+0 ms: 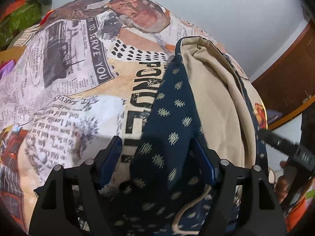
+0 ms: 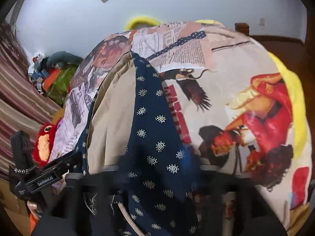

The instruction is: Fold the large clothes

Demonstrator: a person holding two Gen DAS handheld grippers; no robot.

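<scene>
Here the navy garment (image 1: 167, 118), dark blue with small pale motifs and a plain beige lining (image 1: 214, 98), lies draped over a bed cover printed with a newspaper collage (image 1: 74, 74), running from a peak near the far edge of the cover down toward both cameras. In the left wrist view the left gripper (image 1: 156, 157) stands with its two blue-padded fingers (image 1: 112, 161) spread apart, released; a fold of the navy cloth passes through the gap between them and leans against the right-hand pad, and a pale drawstring (image 1: 189, 212) curls on the fabric below the fingers. At the right edge of that view a black tool body (image 1: 291, 151) reaches in beside the beige lining. In the right wrist view the same garment (image 2: 155, 129) rises in a ridge up the middle of the cover (image 2: 226, 90), its beige inside (image 2: 114, 114) turned out on the left. The right gripper (image 2: 157, 177) is smeared and dark beneath the cloth, so whether it is clenched or released cannot be told. A red plush toy (image 2: 44, 143) sits at the left, by a striped curtain (image 2: 17, 98), and a yellow blanket (image 2: 295, 102) edges the cover on the right.
</scene>
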